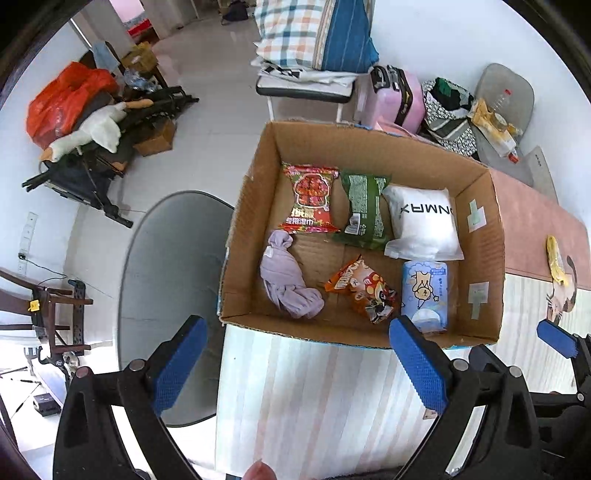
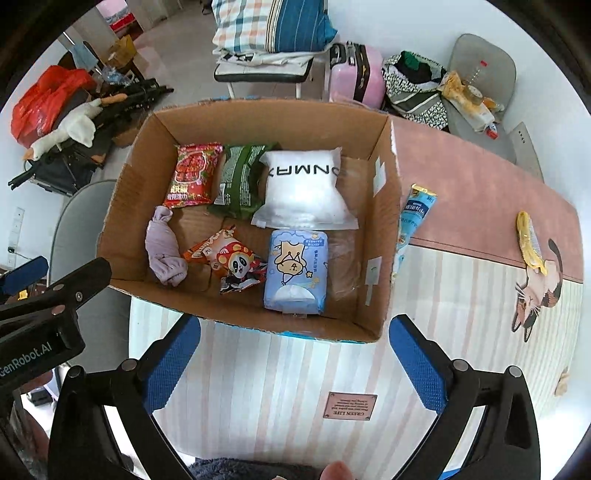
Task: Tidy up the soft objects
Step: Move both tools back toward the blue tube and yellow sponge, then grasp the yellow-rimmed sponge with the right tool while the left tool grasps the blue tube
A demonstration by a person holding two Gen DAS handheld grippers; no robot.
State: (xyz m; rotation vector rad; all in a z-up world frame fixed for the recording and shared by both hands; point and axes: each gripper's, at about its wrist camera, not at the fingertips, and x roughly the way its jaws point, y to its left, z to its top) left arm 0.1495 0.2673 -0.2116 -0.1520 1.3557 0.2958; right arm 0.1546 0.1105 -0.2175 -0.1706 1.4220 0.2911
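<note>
An open cardboard box (image 1: 480, 258) (image 2: 384, 221) stands on the striped table mat. Inside lie a red packet (image 2: 194, 173), a green packet (image 2: 240, 181), a white pouch (image 2: 303, 188), a lilac cloth bundle (image 2: 162, 251), an orange panda snack bag (image 2: 232, 258) and a blue tissue pack (image 2: 297, 269). My left gripper (image 1: 297, 328) hangs open above the box's near edge, empty. My right gripper (image 2: 295, 325) is also open and empty over the near edge, right of the left one. Outside the box, a blue tube packet (image 2: 413, 225) leans against its right wall.
A yellow item (image 2: 530, 240) lies on the pink cat-print mat at the right. A grey chair (image 1: 166, 295) stands left of the table. Beyond are a pink suitcase (image 2: 356, 74), bags, a chair with folded bedding (image 2: 269, 33) and a clutter pile with a plush goose (image 1: 92, 129).
</note>
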